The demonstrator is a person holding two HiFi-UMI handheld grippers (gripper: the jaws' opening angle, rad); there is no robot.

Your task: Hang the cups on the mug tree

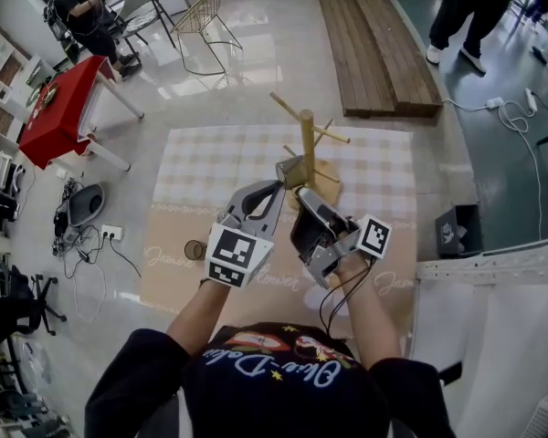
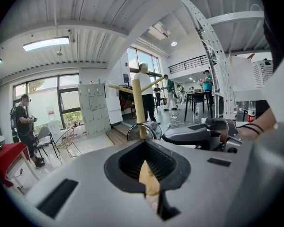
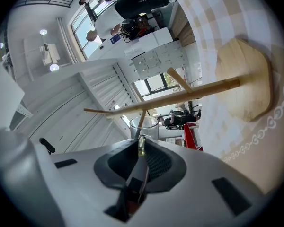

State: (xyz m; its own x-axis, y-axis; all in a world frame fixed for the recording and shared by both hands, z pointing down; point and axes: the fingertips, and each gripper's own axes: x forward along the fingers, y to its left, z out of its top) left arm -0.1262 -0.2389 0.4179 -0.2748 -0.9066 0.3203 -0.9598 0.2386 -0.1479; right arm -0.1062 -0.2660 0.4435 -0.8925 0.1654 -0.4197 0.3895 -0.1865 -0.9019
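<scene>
Two tongs above a beige checked desk: left tongs closed together, empty; pale wooden mug tree upright at centre; right tongs clamped on the rim of a clear glass cup, just beside the tree's post.

Glossy pale floor, red table, wooden platform, tall windows, strip light on ribbed ceiling

Mug tree close ahead; bare mat on both sides.
</scene>
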